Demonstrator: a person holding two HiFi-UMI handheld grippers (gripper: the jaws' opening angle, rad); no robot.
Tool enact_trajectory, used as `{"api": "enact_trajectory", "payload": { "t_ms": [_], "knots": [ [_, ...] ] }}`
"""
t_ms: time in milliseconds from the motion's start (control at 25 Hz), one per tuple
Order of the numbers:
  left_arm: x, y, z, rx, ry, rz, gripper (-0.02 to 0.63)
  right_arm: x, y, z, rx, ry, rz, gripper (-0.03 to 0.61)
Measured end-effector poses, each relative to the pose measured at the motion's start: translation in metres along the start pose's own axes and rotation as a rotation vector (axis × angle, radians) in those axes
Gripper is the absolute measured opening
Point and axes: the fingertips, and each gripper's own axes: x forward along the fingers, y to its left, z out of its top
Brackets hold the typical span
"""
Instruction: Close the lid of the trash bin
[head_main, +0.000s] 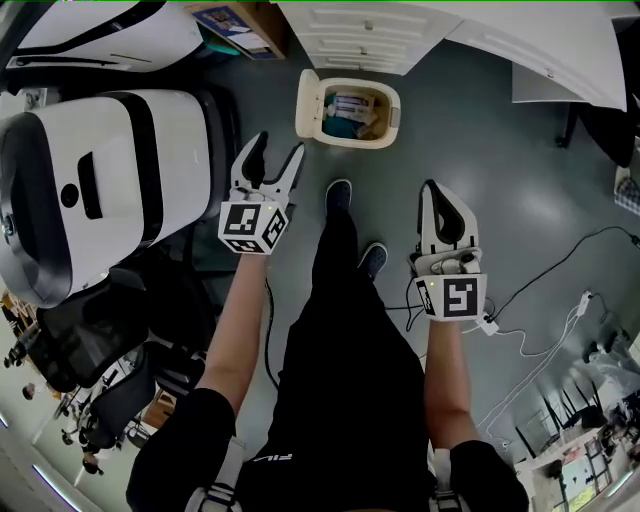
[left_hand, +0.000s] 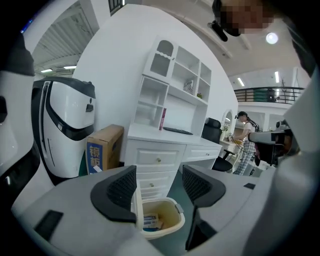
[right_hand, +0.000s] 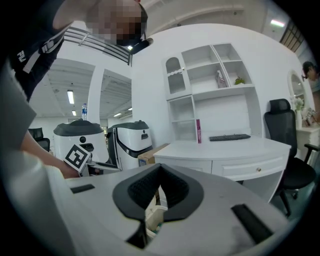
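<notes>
A cream trash bin stands on the grey floor ahead of the person's feet, its lid swung up on the left side and packaging visible inside. My left gripper is open, held short of the bin and slightly left of it. In the left gripper view the bin shows between the spread jaws of the left gripper, with the raised lid beside the left pad. My right gripper is shut, empty, lower right of the bin. In the right gripper view the right gripper hides most of the bin.
A white drawer cabinet stands just behind the bin, with a cardboard box to its left. A large white machine fills the left side. The person's shoes point toward the bin. Cables lie on the floor at right.
</notes>
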Motion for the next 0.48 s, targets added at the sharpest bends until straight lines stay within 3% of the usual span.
{"api": "enact_trajectory", "payload": {
  "t_ms": [480],
  "knots": [
    [0.077, 0.042, -0.09, 0.028, 0.101, 0.015, 0.296, 0.033, -0.012, -0.075, -0.004, 0.041, 0.005, 0.006]
  ]
}}
